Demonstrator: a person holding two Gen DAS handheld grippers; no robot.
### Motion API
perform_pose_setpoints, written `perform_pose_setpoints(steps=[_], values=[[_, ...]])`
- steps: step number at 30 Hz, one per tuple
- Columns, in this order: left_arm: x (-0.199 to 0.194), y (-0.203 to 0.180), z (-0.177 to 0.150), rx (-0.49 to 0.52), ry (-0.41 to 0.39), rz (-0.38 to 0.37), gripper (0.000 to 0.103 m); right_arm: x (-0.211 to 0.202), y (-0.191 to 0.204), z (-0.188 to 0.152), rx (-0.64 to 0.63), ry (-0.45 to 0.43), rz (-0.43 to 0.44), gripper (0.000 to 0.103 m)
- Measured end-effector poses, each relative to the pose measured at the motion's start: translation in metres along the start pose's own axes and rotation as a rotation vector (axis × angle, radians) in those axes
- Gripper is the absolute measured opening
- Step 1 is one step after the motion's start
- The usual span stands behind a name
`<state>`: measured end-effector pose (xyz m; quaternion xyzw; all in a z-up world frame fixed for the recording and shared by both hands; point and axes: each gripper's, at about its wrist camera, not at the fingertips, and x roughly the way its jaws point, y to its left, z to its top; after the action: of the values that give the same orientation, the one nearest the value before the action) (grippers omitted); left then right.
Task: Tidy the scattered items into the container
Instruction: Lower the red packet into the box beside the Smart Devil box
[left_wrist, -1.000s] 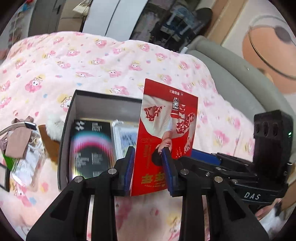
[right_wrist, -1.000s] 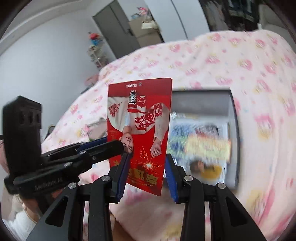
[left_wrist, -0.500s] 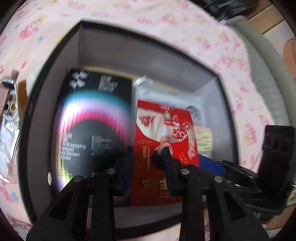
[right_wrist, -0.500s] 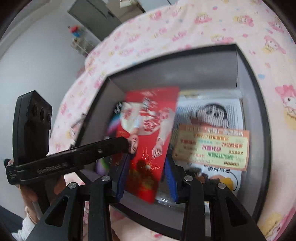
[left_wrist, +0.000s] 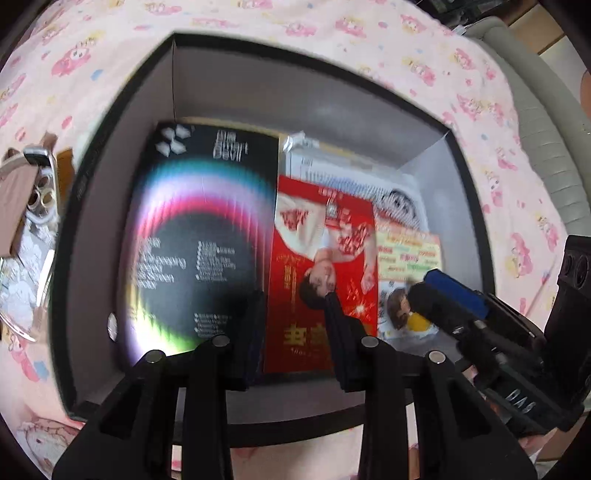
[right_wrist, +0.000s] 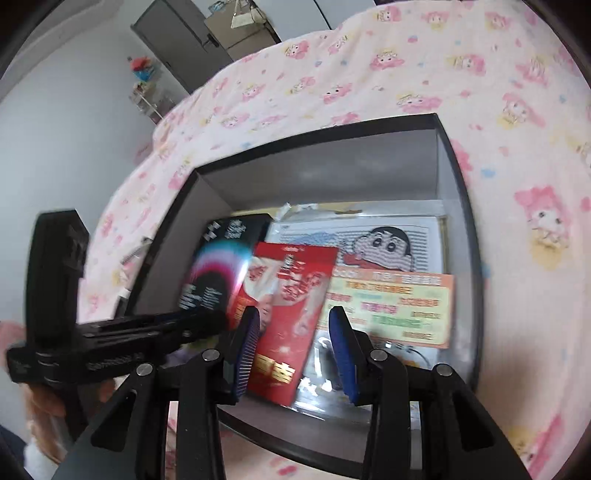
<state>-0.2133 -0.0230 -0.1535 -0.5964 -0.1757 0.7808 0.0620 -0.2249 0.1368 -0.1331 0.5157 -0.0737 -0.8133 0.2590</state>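
A red card printed with a person is tilted low inside the dark open box, over the things lying there. My left gripper is shut on it: one finger crosses the card's face and the other sits at its left edge. In the right wrist view the red card stands between the blue pads of my right gripper, which is open with a gap at the right pad. The left gripper reaches in from the left to the card's edge. The right gripper comes in from the right.
The box holds a black packet with a rainbow ring, a cartoon packet and an orange label. It sits on a pink patterned bedsheet. Loose items lie left of the box. A grey padded edge runs at right.
Both grippers have dropped from above the bed into the box, carrying the red card down with them. The card now leans over the box's contents.
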Motion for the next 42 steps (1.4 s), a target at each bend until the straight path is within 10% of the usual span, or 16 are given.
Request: perform_pose_setpoints(steps=[18,28,38,42], values=[[0.003,-0.014,0.003,0.040,0.036,0.081,0.036,0.034,0.006,-0.008,-0.046,0.144,0.004,0.036],[0.008,-0.018,0.011,0.054,0.024,0.036,0.035,-0.001,-0.004,-0.002,-0.001,-0.002,-0.054,0.036],[0.017,-0.020,0.031,0.040,0.021,0.000,0.033,0.034,-0.002,-0.012,0.030,0.162,0.080,0.036],[0.016,-0.021,0.027,0.074,0.023,-0.030,0.033,0.021,-0.001,-0.010,0.018,0.099,0.024,0.036]])
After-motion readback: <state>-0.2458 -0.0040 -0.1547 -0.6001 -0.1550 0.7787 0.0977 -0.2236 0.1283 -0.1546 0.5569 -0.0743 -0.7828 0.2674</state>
